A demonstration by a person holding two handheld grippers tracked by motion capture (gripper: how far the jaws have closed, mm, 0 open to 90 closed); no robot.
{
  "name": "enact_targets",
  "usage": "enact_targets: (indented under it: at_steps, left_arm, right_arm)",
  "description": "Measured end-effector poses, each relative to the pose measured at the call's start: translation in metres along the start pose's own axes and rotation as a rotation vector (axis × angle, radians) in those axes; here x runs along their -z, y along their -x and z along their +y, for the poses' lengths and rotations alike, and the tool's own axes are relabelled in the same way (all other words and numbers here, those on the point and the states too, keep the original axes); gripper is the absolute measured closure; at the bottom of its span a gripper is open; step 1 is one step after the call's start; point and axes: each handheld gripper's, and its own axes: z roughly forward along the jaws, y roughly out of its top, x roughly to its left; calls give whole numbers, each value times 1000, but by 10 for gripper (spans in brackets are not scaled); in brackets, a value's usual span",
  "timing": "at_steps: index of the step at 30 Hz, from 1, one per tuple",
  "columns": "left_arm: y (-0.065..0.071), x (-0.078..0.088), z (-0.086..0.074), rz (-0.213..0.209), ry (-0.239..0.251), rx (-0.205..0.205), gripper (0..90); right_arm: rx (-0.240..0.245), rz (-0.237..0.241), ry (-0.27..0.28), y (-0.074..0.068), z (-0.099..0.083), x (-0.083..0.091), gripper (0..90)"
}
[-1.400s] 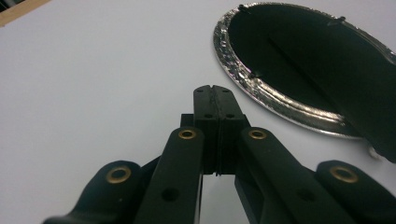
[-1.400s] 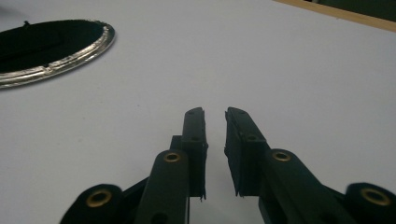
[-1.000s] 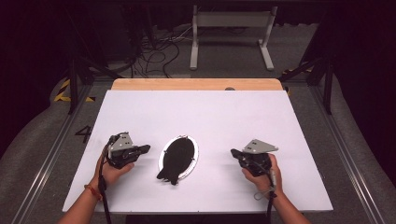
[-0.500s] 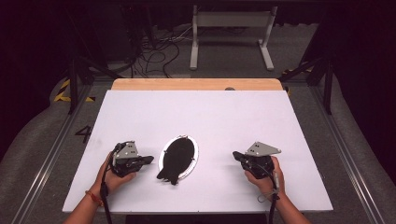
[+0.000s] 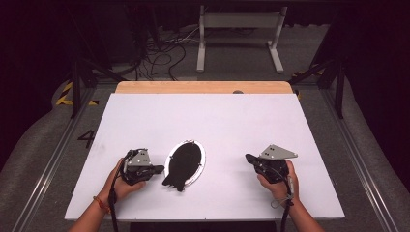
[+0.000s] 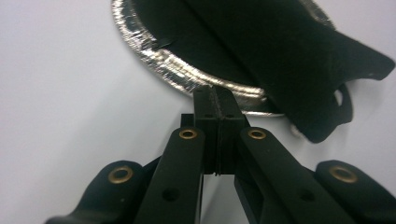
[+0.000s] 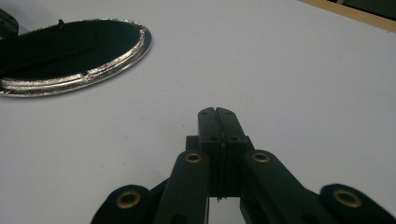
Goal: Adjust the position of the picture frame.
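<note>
Both closed and empty: left gripper (image 5: 157, 170) tips just beside silver rim of oval tray (image 5: 199, 164) with black cloth (image 5: 183, 165) mid-table (image 5: 217, 121), right gripper (image 5: 249, 158) well apart.

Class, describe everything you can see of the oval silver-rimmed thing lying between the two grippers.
The oval thing lies flat on the white table, long axis running away from the person. Its thin rim looks like crinkled, shiny metal; its middle is matt black, seemingly fabric, and a black flap spills over the near edge onto the table. The shut left gripper points at the rim, very close; contact is unclear.
</note>
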Motion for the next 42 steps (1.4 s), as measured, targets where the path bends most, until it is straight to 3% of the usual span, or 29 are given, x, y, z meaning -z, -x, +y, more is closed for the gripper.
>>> enact_targets:
  at_steps: [6,8,9,11,20,28,37,42]
  left_arm:
    - [-1,-1,1,-7,-2,6,900]
    - [0,-2,1,-29,8,14,900]
    - [0,-3,1,-45,12,12,900]
    - [5,-5,4,-35,7,-4,900]
    - [14,-15,14,-46,5,-30,900]
    - [13,-24,24,-34,-1,-56,900]
    - [13,-29,27,-56,11,-40,900]
    - [14,-34,33,-59,6,-62,900]
  right_arm:
    - [-39,-39,16,12,-2,8,900]
    - [-54,-47,26,14,-2,9,900]
    - [-58,-50,27,15,-2,10,900]
    - [-62,-50,20,14,-3,9,900]
    - [-27,-25,-12,6,-4,-2,900]
    - [-8,-6,-33,1,-5,-9,900]
    - [5,1,-56,-3,-5,-17,900]
    - [14,6,-58,-5,-4,-18,900]
